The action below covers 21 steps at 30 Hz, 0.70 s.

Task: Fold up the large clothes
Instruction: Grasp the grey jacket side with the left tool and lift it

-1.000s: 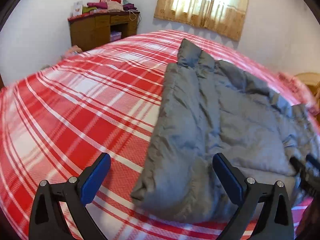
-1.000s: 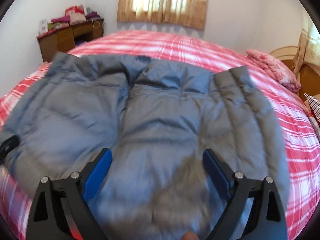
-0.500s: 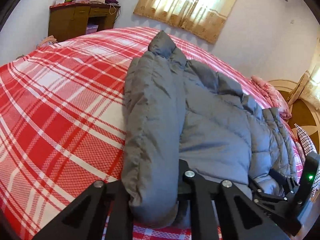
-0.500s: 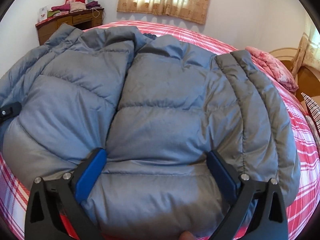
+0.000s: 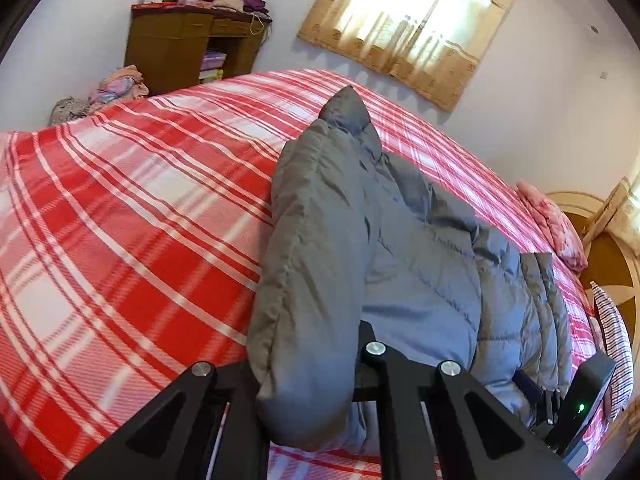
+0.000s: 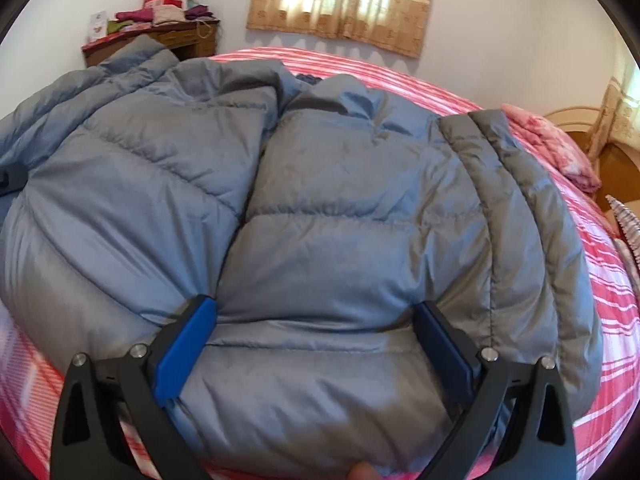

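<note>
We count one grey puffer jacket (image 6: 320, 232) on one red plaid bed (image 5: 120, 240), one wooden cabinet (image 5: 180, 52) at eleven o'clock, one curtained window (image 5: 412, 20) and two tongs (image 5: 316, 400) (image 6: 316, 364).

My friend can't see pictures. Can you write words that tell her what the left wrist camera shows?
The left gripper is clamped shut on the near edge of a grey puffer jacket lying on a bed with a red and white plaid blanket. Behind are a wooden desk piled with clothes and a curtained window.
</note>
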Motion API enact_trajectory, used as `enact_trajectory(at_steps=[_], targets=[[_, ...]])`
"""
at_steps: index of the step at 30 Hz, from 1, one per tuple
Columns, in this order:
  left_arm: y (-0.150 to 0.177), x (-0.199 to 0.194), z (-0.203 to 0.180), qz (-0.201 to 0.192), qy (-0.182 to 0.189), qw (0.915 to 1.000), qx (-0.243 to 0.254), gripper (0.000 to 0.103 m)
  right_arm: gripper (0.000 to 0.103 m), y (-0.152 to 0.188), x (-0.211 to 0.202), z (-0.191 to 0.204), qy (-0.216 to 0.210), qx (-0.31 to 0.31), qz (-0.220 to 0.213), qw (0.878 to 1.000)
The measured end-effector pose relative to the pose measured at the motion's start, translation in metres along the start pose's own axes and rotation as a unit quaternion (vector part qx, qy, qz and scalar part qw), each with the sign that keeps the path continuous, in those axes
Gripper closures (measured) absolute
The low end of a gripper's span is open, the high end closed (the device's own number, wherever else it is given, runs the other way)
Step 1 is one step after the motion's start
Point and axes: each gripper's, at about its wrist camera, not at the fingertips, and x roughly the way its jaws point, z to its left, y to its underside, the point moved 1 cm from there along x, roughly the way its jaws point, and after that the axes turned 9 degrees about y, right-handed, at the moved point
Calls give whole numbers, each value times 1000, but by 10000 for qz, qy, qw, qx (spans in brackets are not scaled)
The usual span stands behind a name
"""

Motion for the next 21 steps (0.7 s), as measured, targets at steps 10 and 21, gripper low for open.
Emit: enact_trajectory(at_steps=[10, 21], targets=[[-34, -45, -106, -646, 1, 9880, 1402, 95, 6, 4, -42, -142, -68, 1047, -435, 9935], [27, 11, -311, -334, 784, 9329, 3498, 95, 24, 93, 0, -350, 1278, 2757, 349, 9521]])
